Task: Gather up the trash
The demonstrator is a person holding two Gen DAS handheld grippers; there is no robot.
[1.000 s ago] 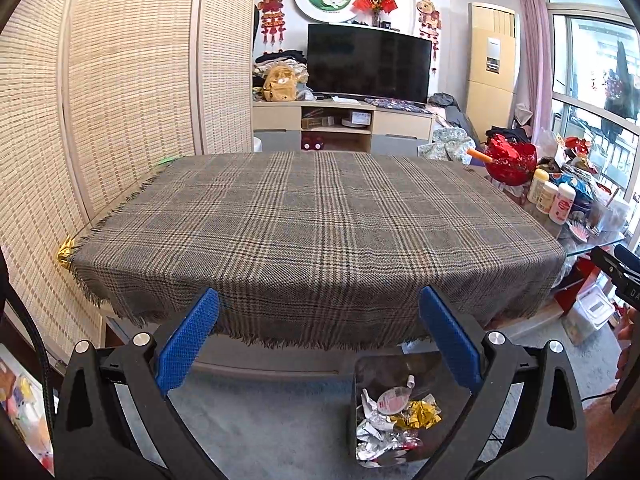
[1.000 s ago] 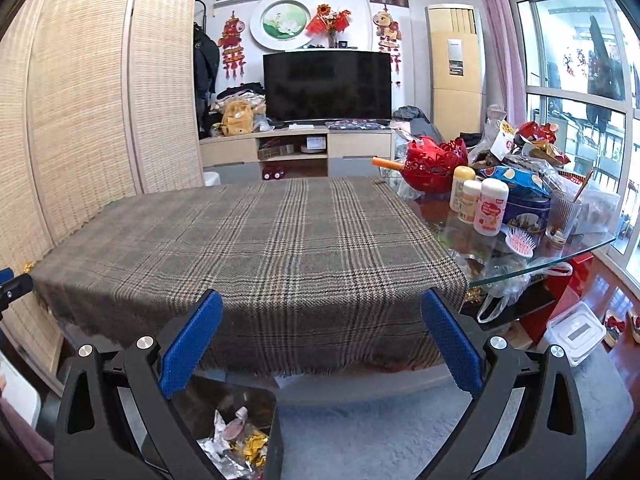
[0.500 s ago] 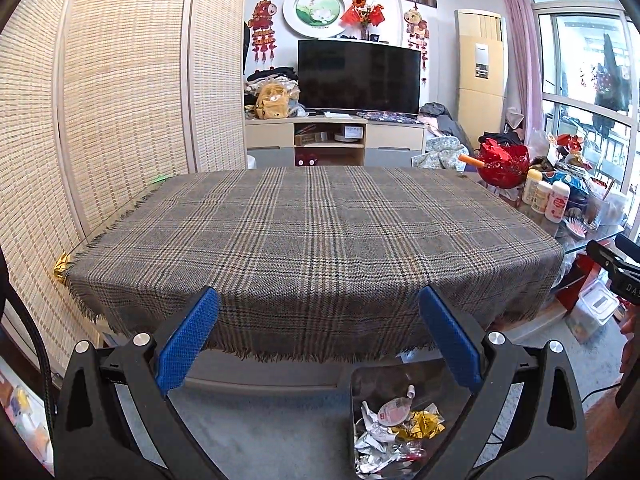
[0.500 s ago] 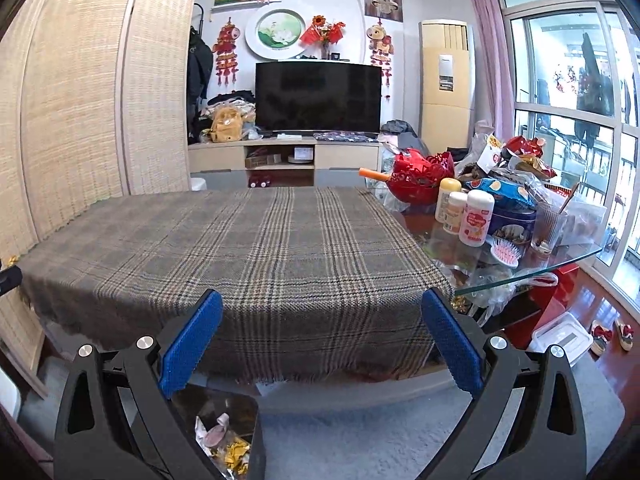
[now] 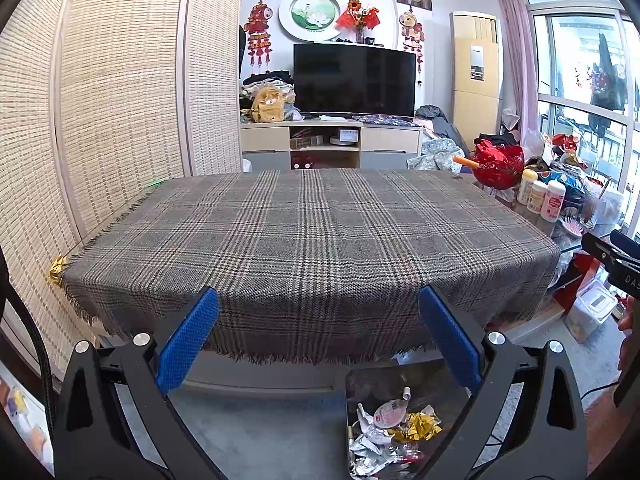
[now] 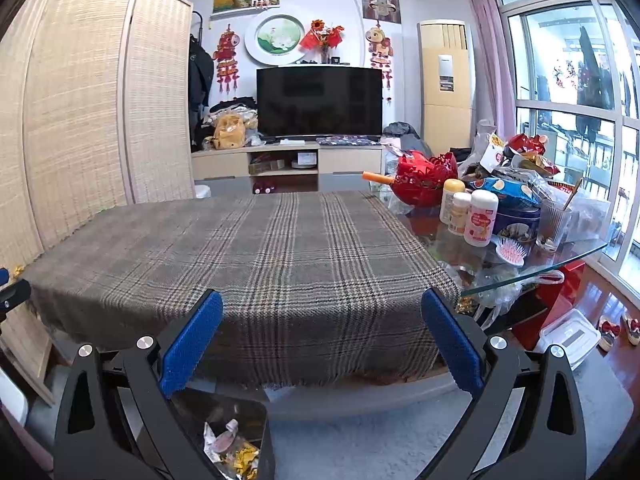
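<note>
**A:** Left wrist view first. Where is the trash, and which way does it lie?

**B:** In the bin (image 5: 394,420), low and just inside the right-hand finger. It stands upright on the floor with its mouth up. The trash (image 5: 390,426) is a loose heap of crumpled silver and gold wrappers with a round foil lid on top — no clear long axis to it.

**A:** And the left gripper (image 5: 318,336)?

**B:** Spread wide, blue pads (image 5: 188,342) far apart, nothing between them and nothing touched. Ahead of it the plaid tablecloth (image 5: 312,232) covers the table, its fringe hanging just beyond the fingertips. A gold wrapper scrap (image 5: 57,270) sits at the cloth's far-left corner, against the woven screen (image 5: 116,92). Off to the right a hand (image 5: 628,334) shows at the frame edge.

**A:** Now the right wrist view.

**B:** The right gripper (image 6: 322,338) is equally wide apart and empty. The bin (image 6: 236,436) is below its left finger, wrappers visible inside. Ahead lies the same cloth; to the right, on bare glass, stand bottles (image 6: 470,216), a red bowl (image 6: 424,180) and a pink hairbrush (image 6: 510,250) — well clear of the fingers.
</note>
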